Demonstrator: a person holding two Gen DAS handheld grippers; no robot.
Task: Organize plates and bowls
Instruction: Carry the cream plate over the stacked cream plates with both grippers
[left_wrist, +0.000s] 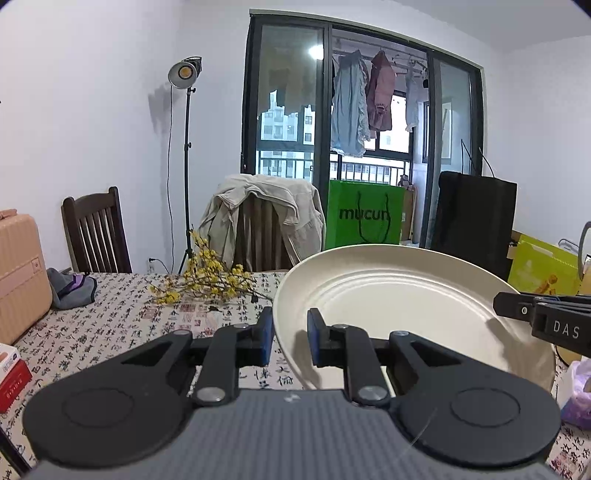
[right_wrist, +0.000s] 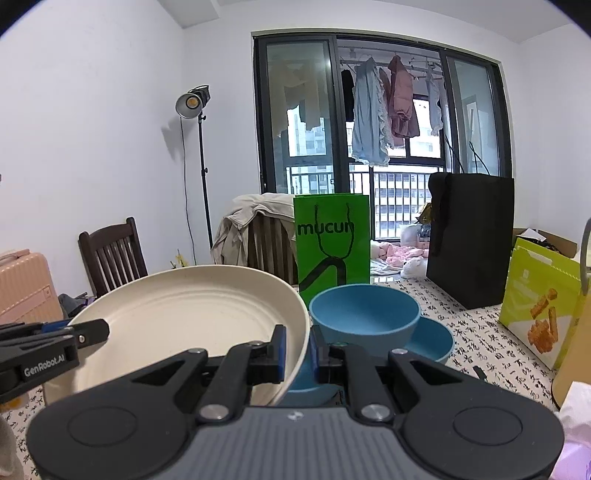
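Note:
A large cream plate (left_wrist: 406, 295) is held up off the table between both grippers. My left gripper (left_wrist: 290, 338) straddles its left rim with its blue pads on either side. My right gripper (right_wrist: 297, 352) straddles the plate's right rim (right_wrist: 184, 314) the same way. The right gripper also shows at the right edge of the left wrist view (left_wrist: 517, 308), and the left gripper shows at the left of the right wrist view (right_wrist: 88, 330). A blue bowl (right_wrist: 364, 314) sits on a blue plate (right_wrist: 432, 341) on the table just beyond the cream plate.
The table (left_wrist: 129, 325) has a calligraphy-print cloth. Yellow flowers (left_wrist: 207, 277) and a grey cloth (left_wrist: 70, 291) lie at its far side. A green bag (right_wrist: 332, 240), a black bag (right_wrist: 469, 236) and a yellow-green box (right_wrist: 539, 295) stand behind the bowls. Chairs stand past the table.

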